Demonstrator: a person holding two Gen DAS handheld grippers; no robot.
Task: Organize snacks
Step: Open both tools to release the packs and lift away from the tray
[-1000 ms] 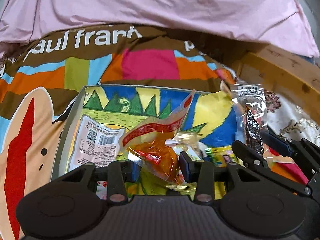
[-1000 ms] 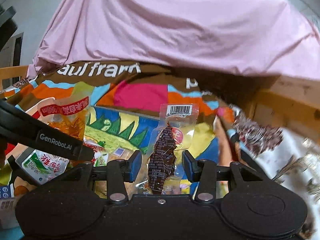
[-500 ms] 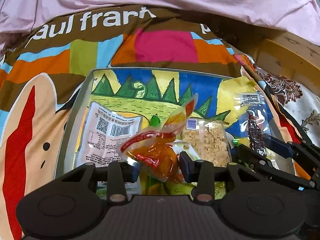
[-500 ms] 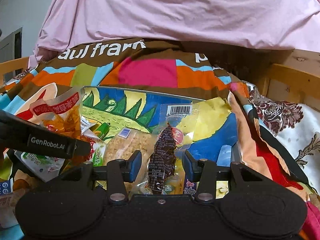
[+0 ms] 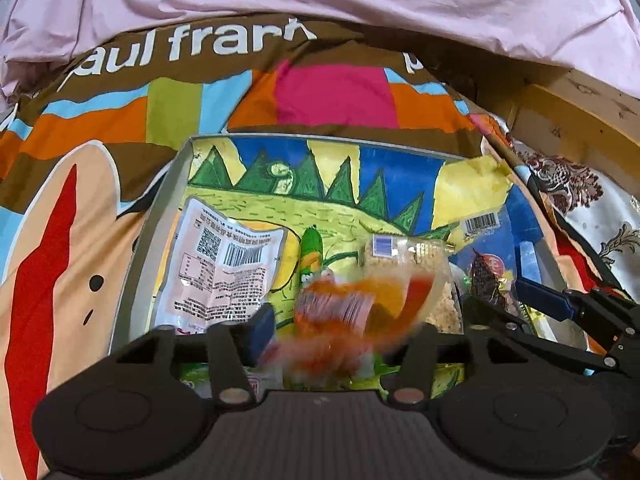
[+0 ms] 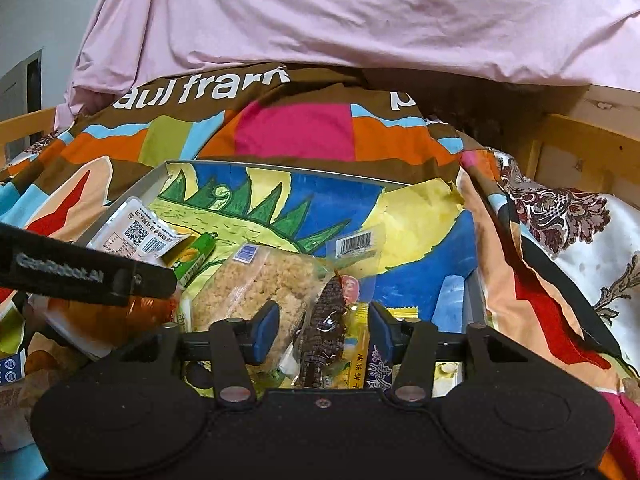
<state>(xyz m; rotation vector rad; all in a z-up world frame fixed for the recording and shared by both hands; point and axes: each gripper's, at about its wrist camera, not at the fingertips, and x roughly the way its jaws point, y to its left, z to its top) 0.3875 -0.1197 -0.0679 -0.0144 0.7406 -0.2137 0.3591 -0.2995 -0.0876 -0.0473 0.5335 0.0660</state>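
Both tongs have just been opening over the painted box (image 5: 168,184), left tongs (image 5: 340,334) dropping the blurred orange packet (image 5: 352,312), right tongs (image 6: 324,330) freeing the dark snack packet (image 6: 326,320), so snacks collect inside.

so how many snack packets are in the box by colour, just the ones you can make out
white packet: 1
green packet: 1
orange packet: 1
beige packet: 1
dark brown packet: 1
Total: 5; others at the near edge are too hidden to count.
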